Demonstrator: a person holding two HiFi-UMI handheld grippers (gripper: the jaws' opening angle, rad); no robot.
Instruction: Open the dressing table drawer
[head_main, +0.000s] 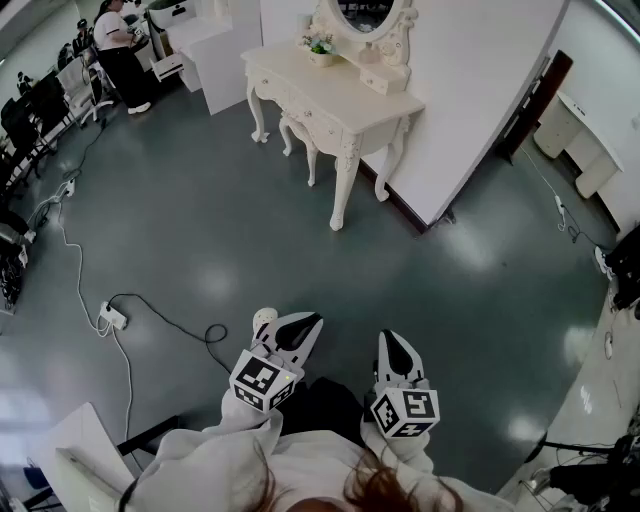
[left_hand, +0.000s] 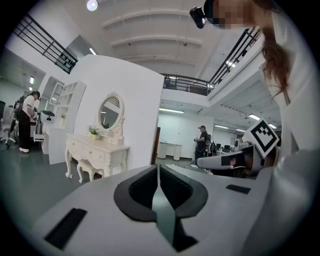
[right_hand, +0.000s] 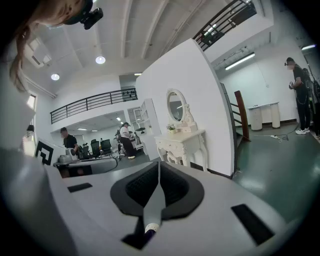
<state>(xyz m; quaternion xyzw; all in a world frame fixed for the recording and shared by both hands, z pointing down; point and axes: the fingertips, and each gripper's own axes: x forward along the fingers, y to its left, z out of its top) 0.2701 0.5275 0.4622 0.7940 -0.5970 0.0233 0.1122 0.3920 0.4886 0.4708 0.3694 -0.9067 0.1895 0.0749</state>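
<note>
The cream dressing table (head_main: 335, 95) stands far ahead against a white partition, with an oval mirror and a small plant on top. Its drawer fronts (head_main: 312, 120) are flush with the frame, and a matching stool (head_main: 296, 132) is tucked under it. The table also shows small in the left gripper view (left_hand: 95, 150) and the right gripper view (right_hand: 182, 142). My left gripper (head_main: 296, 332) (left_hand: 159, 167) and right gripper (head_main: 399, 352) (right_hand: 159, 164) are held close to my body, well short of the table. Both are shut with nothing between the jaws.
A power strip (head_main: 113, 316) with black and white cables lies on the dark green floor to my left. A person (head_main: 120, 50) stands by white cabinets (head_main: 215, 50) at the back left. Office chairs line the left edge, and a white desk (head_main: 590, 150) stands at the right.
</note>
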